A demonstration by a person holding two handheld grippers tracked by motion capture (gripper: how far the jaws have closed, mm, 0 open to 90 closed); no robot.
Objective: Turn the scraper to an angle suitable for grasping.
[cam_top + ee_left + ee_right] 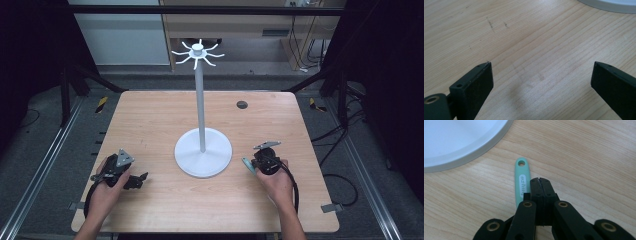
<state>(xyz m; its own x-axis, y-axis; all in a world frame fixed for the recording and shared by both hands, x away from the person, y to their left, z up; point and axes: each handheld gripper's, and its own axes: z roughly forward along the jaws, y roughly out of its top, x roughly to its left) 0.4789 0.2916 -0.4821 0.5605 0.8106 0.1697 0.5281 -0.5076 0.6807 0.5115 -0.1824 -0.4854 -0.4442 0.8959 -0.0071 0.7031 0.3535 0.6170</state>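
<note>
A white stand has a round base [202, 152] [461, 142], a thin pole [200, 100] and a ring of hooks [198, 51] on top. It stands mid-table. A mint-green handle [522, 182] [248, 165] with a hole at its end lies flat on the wood just right of the base. My right gripper [540, 181] [256, 163] is shut, jaws pressed together with nothing between them, right beside the handle. My left gripper [540, 67] [137, 180] rests low at the front left, jaws wide open over bare wood.
The wooden table [150, 115] has a dark round grommet [242, 104] at the back right. The stand's base rim [609, 6] lies ahead and to the right of the left gripper. Black frame posts and cables surround the table.
</note>
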